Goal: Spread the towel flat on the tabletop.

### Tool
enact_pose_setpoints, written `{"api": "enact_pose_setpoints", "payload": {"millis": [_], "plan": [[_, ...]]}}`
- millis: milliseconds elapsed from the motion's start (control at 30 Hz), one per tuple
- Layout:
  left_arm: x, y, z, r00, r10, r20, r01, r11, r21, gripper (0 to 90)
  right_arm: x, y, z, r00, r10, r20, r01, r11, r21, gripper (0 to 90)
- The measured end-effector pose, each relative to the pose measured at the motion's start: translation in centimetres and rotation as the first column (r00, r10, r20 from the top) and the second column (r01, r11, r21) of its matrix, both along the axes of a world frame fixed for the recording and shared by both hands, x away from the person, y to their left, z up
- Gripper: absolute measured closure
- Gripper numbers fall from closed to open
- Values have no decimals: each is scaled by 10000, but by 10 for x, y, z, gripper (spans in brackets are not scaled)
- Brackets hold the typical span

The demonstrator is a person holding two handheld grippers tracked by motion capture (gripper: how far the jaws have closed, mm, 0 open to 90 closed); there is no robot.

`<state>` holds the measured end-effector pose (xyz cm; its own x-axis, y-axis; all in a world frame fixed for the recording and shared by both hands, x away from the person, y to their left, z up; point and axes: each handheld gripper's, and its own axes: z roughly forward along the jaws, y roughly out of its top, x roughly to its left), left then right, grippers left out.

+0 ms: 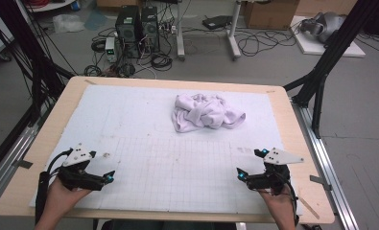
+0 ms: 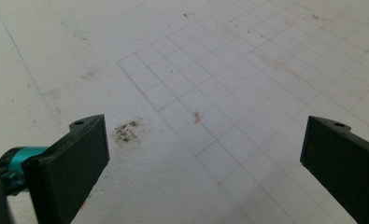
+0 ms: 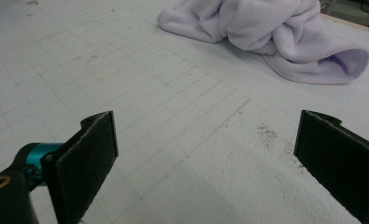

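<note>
A crumpled pale lilac towel (image 1: 206, 112) lies in a heap on the far middle of the white gridded mat (image 1: 139, 124). My left gripper (image 1: 103, 165) rests low at the near left of the mat, open, with nothing but bare stained mat between its jaws (image 2: 205, 135). At the near right my right gripper (image 1: 248, 163) is open too and holds nothing. It points toward the towel (image 3: 266, 32), which lies well ahead of its jaws (image 3: 205, 128). A hand holds each gripper from the table's front edge.
The mat covers a wooden table (image 1: 50, 129). Black frame posts (image 1: 321, 72) rise at both sides of the table. Behind it, computer towers (image 1: 136, 28) and cables sit on the floor beside white stand legs (image 1: 232, 33).
</note>
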<state>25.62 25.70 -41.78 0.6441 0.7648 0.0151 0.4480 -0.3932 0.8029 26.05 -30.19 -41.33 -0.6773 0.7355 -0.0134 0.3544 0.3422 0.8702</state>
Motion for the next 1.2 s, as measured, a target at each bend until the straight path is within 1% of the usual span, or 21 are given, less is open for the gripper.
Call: {"api": "enact_pose_setpoints", "payload": {"millis": [133, 267, 400, 500, 667, 700, 733, 833, 900, 967, 1033, 1100, 1200], "plan": [[1, 0, 0, 10000, -70, -12, 70, 10000, -6, 17, 0, 0, 0, 10000, -25, -29, 25, 10000, 9, 53], [0, -1, 0, 10000, -35, -7, 35, 10000, -78, 18, 0, 0, 0, 10000, -43, -26, 44, 10000, 47, 53], [0, -1, 0, 10000, -68, 4, 68, 10000, -53, 17, 1, 2, 0, 10000, 9, 7, -9, 10000, 56, 53], [0, -3, 0, 10000, -86, 6, 86, 9999, -135, 18, 1, 3, 1, 10000, 39, 63, -40, 9999, 121, 53], [1, -4, 0, 9999, -147, 20, 147, 9998, -135, 18, 3, 6, 4, 9999, 120, 43, -121, 9997, 216, 53], [2, -4, 0, 9999, -136, 24, 137, 9997, -214, 18, 3, 7, 4, 9999, 122, 20, -122, 9997, 213, 53], [3, -4, 1, 9999, -167, 37, 167, 9996, -227, 18, 4, 7, 5, 9998, 172, 90, -174, 9996, 228, 53], [4, -5, 3, 9998, -206, 74, 208, 9994, -260, 18, 6, 11, 7, 9997, 238, 48, -239, 9992, 309, 53], [6, -5, 5, 9996, -266, 125, 270, 9992, -283, 17, 7, 12, 9, 9994, 328, 86, -330, 9991, 253, 53], [7, -5, 7, 9996, -267, 99, 270, 9991, -330, 18, 7, 14, 9, 9992, 397, 27, -398, 9987, 310, 53], [8, -6, 8, 9995, -314, 86, 317, 9988, -375, 18, 7, 14, 9, 9991, 422, 16, -423, 9987, 270, 53], [9, -6, 10, 9994, -320, 119, 324, 9989, -332, 18, 8, 13, 9, 9989, 464, -34, -463, 9985, 281, 53], [16, -8, 16, 9992, -388, 137, 393, 9984, -396, 20, 12, 13, 13, 9987, 500, -48, -498, 9981, 360, 53]]}}
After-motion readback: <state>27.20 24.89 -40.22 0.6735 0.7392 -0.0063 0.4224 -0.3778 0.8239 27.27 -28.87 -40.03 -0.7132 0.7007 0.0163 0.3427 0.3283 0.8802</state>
